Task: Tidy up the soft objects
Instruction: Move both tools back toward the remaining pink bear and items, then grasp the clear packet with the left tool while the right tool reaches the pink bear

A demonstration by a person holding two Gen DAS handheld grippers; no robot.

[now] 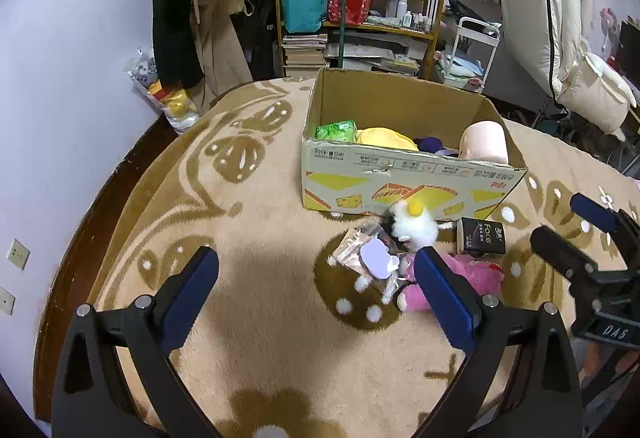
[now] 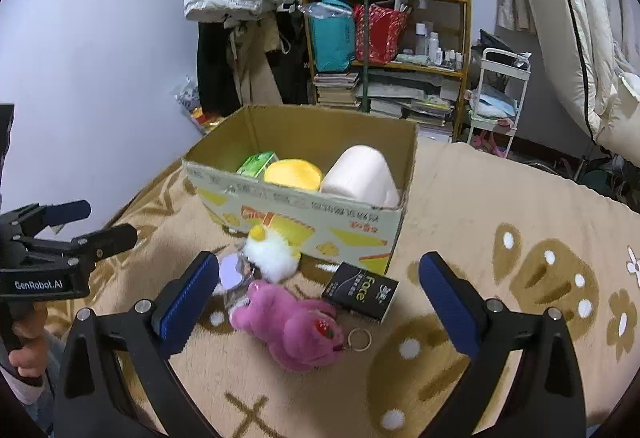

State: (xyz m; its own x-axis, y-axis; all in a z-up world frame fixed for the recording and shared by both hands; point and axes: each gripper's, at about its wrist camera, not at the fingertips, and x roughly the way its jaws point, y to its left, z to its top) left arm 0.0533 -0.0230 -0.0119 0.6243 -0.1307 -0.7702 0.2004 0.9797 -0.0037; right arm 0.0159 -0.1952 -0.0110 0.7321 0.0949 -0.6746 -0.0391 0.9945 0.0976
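Risk: pink plush bear [image 2: 294, 322] lies on the bed just before the cardboard box [image 2: 304, 214], keyring trailing; both your hand-held grippers, left [image 1: 316, 294] and right [image 2: 320, 302], gape empty—ring may snag the fleece.

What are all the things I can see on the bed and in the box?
cardboard box: one, brown with yellow pictures, open, on the blanket
green packet: one, green, in the box, left end
yellow toy: one, yellow, in the box, middle
doll head: one, pale pink, in the box, right end
fluffy toy: one, white with a yellow top, against the box front
pink bear: one, pink, lying on the blanket
tissue pack: one, black, right of the bear
clear bag: one, see-through with a lilac shape, left of the bear
key ring: one, silver, by the bear
blanket: one, tan with brown flowers
left gripper: one, black and blue, open
right gripper: one, black and blue, open
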